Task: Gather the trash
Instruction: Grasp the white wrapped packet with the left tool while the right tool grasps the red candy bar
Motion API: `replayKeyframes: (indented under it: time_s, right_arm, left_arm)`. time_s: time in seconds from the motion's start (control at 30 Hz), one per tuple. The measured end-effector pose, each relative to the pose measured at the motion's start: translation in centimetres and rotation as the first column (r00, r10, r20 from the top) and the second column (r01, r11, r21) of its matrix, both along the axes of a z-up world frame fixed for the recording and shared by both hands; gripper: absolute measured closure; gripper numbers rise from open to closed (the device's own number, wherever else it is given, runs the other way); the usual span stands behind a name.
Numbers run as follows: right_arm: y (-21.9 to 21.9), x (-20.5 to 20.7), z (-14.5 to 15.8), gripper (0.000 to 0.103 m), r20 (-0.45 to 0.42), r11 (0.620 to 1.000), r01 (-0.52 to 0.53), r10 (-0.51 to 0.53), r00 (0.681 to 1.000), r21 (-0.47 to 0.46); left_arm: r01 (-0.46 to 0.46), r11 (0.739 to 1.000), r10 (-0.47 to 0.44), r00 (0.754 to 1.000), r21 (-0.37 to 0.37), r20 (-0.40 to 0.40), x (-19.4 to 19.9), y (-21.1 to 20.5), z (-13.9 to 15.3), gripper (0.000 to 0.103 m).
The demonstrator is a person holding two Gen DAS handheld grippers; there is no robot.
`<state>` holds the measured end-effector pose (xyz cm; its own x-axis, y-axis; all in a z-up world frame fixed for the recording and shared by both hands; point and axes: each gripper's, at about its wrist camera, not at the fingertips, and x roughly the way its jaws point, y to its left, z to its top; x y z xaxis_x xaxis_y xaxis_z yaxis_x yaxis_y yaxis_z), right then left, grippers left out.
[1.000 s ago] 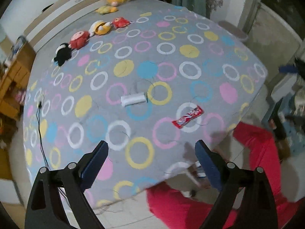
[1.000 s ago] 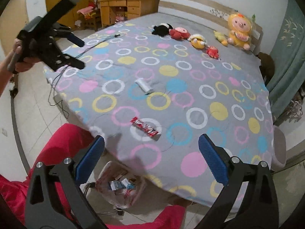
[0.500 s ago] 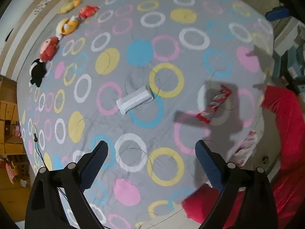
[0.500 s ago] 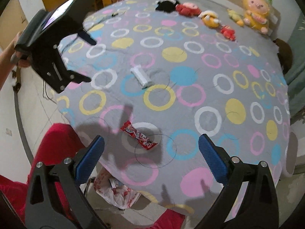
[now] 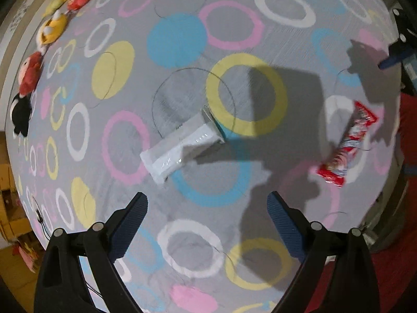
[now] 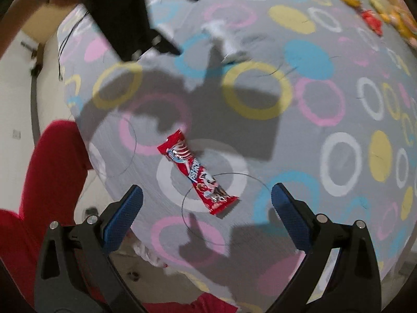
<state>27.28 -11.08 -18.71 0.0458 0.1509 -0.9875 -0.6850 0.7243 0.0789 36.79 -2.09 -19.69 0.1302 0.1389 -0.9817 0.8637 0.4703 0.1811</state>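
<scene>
A white wrapper (image 5: 182, 146) lies on the grey bed sheet with coloured rings (image 5: 182, 39), just beyond my open, empty left gripper (image 5: 207, 203). A red snack wrapper (image 5: 348, 144) lies to its right near the bed edge. In the right wrist view the red wrapper (image 6: 196, 173) lies between and just ahead of the fingers of my open, empty right gripper (image 6: 207, 195). The white wrapper (image 6: 225, 37) shows blurred further back, near the left gripper's body (image 6: 122, 13).
Several plush toys (image 5: 28, 75) line the far left edge of the bed. A white plastic bag (image 6: 149, 254) sits on the floor below the bed edge, beside red trousers (image 6: 49, 182). A black cable (image 5: 39, 214) lies at the bed's left edge.
Both grippers have dropped closer to the bed. The white wrapper now sits just ahead of the left gripper, the red wrapper just ahead of the right one. Both stay open.
</scene>
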Motion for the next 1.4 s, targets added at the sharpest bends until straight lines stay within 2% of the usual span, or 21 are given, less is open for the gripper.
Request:
replayKeyframes:
  time_s: [0.13, 0.37, 0.57, 0.73, 0.83, 0.87, 0.9, 1.0, 1.07, 1.17, 1.2, 1.27, 1.33, 1.37, 1.4]
  right_arm:
    - [1.0, 0.2, -2.9, 0.007, -0.045, 0.998, -0.056, 0.055, 0.997, -0.029]
    - [1.7, 0.6, -6.5, 0.007, -0.095, 0.994, -0.093, 0.088, 0.992, -0.051]
    - [1.5, 0.9, -8.1, 0.007, -0.099, 0.996, -0.073, 0.067, 0.993, -0.054]
    - [1.1, 0.8, -8.7, 0.007, -0.076, 0.997, -0.046, 0.041, 0.996, -0.068]
    - [0.9, 0.6, -8.5, 0.014, -0.053, 0.996, -0.027, 0.023, 0.998, -0.079]
    - [0.8, 0.5, -8.4, 0.022, -0.047, 0.996, -0.023, 0.019, 0.999, -0.081]
    - [1.0, 0.3, -8.5, 0.025, -0.044, 0.996, -0.019, 0.016, 0.999, -0.083]
    - [1.3, -0.4, -8.0, 0.045, -0.033, 0.996, -0.008, 0.005, 0.999, -0.083]
    - [1.6, -0.9, -7.7, 0.061, -0.019, 0.996, -0.009, 0.007, 1.0, -0.09]
    - [2.1, -1.7, -7.5, 0.075, -0.011, 0.995, 0.001, -0.002, 1.0, -0.096]
    - [2.2, -1.9, -7.5, 0.077, -0.009, 0.995, 0.012, -0.013, 1.0, -0.098]
    - [2.3, -2.1, -7.5, 0.085, -0.015, 0.995, 0.054, -0.056, 0.998, -0.089]
    - [2.1, -2.3, -7.3, 0.087, -0.018, 0.993, 0.087, -0.089, 0.996, -0.079]
    - [1.7, -2.5, -7.1, 0.088, -0.016, 0.99, 0.119, -0.12, 0.993, -0.071]
    - [1.4, -2.6, -7.0, 0.088, -0.021, 0.988, 0.138, -0.14, 0.99, -0.065]
  left_arm:
    - [0.011, 1.0, -0.011, 1.0, 0.02, -0.015, 1.3, -0.6, -1.9, 0.013]
    - [0.027, 0.999, -0.026, 0.999, 0.043, -0.018, 3.0, -1.0, -4.7, 0.013]
    - [-0.002, 0.999, 0.004, 0.999, 0.048, -0.034, 3.6, -0.9, -6.6, 0.013]
    - [-0.053, 0.999, 0.053, 0.997, 0.012, -0.058, 4.0, -0.2, -6.5, 0.012]
    - [-0.088, 0.996, 0.087, 0.994, -0.011, -0.059, 4.2, 0.4, -6.4, 0.013]
    - [-0.095, 0.995, 0.094, 0.994, -0.017, -0.059, 4.1, 0.5, -6.4, 0.015]
    - [-0.108, 0.994, 0.106, 0.992, -0.027, -0.06, 4.1, 0.7, -6.3, 0.016]
    - [-0.147, 0.987, 0.144, 0.988, -0.056, -0.056, 3.7, 1.2, -5.7, 0.028]
    - [-0.176, 0.982, 0.173, 0.984, -0.068, -0.043, 3.0, 1.1, -5.3, 0.041]
    - [-0.275, 0.959, 0.275, 0.961, -0.071, -0.012, 2.2, 1.2, -4.9, 0.052]
    - [-0.312, 0.947, 0.313, 0.95, -0.072, 0.0, 1.6, 1.3, -4.8, 0.054]
    - [-0.383, 0.921, 0.384, 0.923, -0.067, 0.008, 1.3, 1.4, -4.6, 0.067]
    - [-0.446, 0.894, 0.446, 0.895, -0.051, 0.002, 0.9, 1.5, -4.6, 0.071]
    - [-0.509, 0.859, 0.509, 0.861, -0.05, -0.013, 1.0, 2.0, -4.5, 0.078]
    - [-0.543, 0.837, 0.542, 0.84, -0.06, -0.035, 0.9, 2.4, -4.4, 0.082]
